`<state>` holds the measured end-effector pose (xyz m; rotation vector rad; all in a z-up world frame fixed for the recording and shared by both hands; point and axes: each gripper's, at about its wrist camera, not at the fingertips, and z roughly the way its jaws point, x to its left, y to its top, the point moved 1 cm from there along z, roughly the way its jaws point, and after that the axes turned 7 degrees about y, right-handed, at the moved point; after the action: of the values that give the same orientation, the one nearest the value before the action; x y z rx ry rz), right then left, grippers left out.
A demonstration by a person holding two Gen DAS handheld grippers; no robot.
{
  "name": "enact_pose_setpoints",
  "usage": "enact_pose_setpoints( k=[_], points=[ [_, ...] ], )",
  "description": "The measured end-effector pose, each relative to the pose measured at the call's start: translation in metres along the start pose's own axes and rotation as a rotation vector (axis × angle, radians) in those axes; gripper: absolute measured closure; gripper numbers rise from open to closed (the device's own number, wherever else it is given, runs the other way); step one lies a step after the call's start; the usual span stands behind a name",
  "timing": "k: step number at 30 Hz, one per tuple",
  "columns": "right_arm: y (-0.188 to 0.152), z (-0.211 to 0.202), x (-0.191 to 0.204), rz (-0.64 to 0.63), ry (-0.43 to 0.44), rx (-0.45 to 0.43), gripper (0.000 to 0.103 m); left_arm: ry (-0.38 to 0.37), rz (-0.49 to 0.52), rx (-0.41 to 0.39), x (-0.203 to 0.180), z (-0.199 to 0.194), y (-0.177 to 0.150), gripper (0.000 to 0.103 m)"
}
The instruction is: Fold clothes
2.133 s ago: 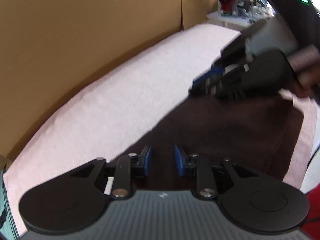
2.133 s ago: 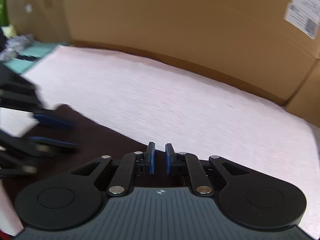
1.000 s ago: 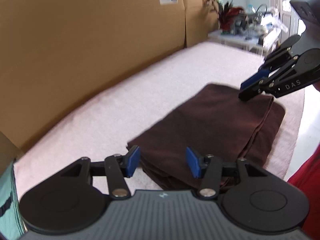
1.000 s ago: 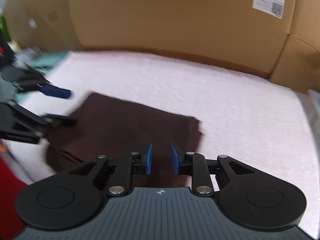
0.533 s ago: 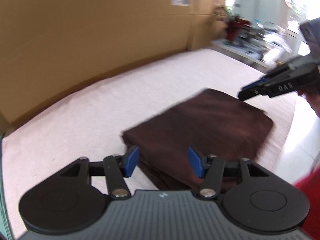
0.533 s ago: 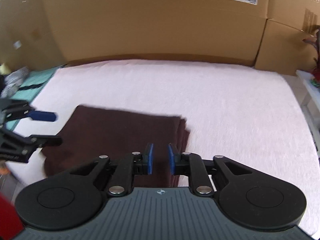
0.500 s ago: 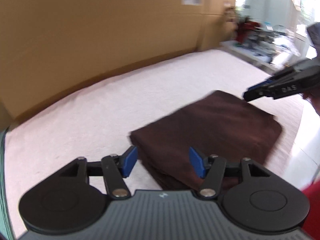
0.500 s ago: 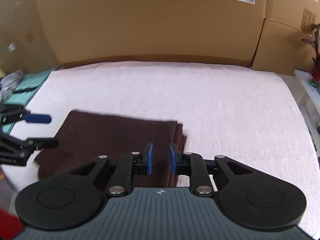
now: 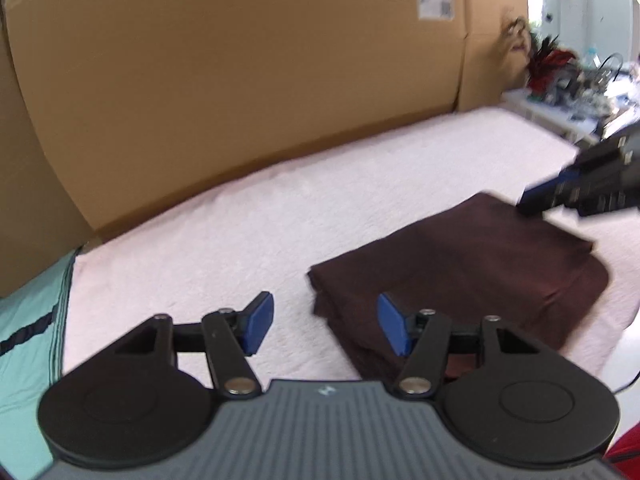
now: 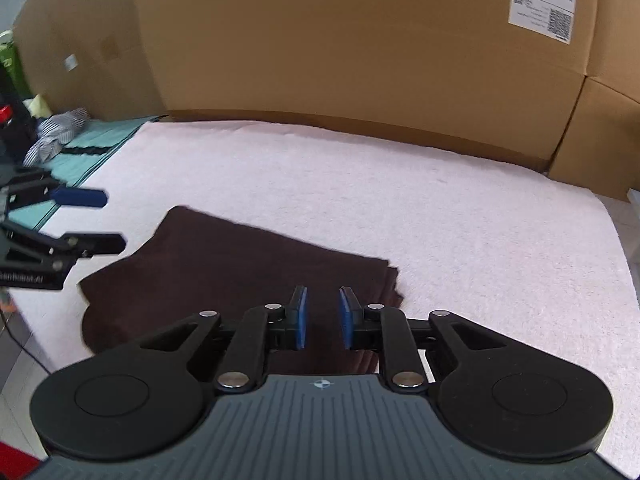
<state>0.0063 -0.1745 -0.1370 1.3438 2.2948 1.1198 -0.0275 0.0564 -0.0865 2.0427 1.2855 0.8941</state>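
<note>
We find the dark brown garment (image 9: 460, 276) folded flat on the pink bench (image 9: 248, 216), both grippers clear of it: left gripper (image 9: 324, 322) jaws just widening and empty, right gripper (image 10: 322, 316) jaws narrowly apart, holding nothing. Soft and limp, it looks best pinched at its stacked corners. Only the right view shows striped clothes (image 10: 56, 132) waiting at the left.

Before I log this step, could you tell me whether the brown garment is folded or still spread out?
Folded. The brown garment lies as a compact rectangle on the pink cover, with stacked layers visible along its edge.
</note>
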Motion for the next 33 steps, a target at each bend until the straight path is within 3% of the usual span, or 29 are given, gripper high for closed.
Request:
enact_pose_setpoints(
  k=[4, 7, 10, 16, 21, 22, 26, 30, 33],
  points=[
    [-0.03, -0.005, 0.029, -0.147, 0.001, 0.018, 0.085, -0.025, 0.123, 0.043, -0.043, 0.011, -0.012, 0.041],
    [-0.049, -0.01, 0.03, -0.224, -0.047, -0.009, 0.085, 0.005, 0.059, 0.034, -0.036, 0.01, -0.033, 0.041],
    [-0.057, -0.019, 0.018, -0.187, -0.035, -0.036, 0.084, 0.033, 0.016, 0.057, -0.023, 0.003, -0.035, 0.04],
    [-0.055, -0.025, 0.026, -0.243, -0.038, -0.057, 0.081, 0.145, 0.121, 0.075, -0.034, -0.017, -0.04, 0.04],
    [-0.057, -0.038, 0.031, -0.193, -0.055, -0.096, 0.075, 0.228, 0.06, 0.146, -0.027, -0.029, -0.065, 0.044],
    [-0.057, -0.041, 0.032, -0.186, -0.052, -0.108, 0.075, 0.223, 0.014, 0.123, -0.025, -0.037, -0.063, 0.043],
    [-0.056, -0.041, 0.04, -0.183, -0.032, -0.098, 0.076, 0.173, 0.024, 0.057, -0.036, -0.041, -0.053, 0.035],
    [-0.059, -0.025, 0.043, -0.164, -0.049, -0.019, 0.091, 0.134, 0.134, 0.121, -0.05, -0.006, -0.067, 0.036],
    [-0.061, -0.02, 0.038, -0.136, -0.11, -0.002, 0.093, 0.124, 0.137, 0.139, -0.038, -0.004, -0.08, 0.038]
  ],
)
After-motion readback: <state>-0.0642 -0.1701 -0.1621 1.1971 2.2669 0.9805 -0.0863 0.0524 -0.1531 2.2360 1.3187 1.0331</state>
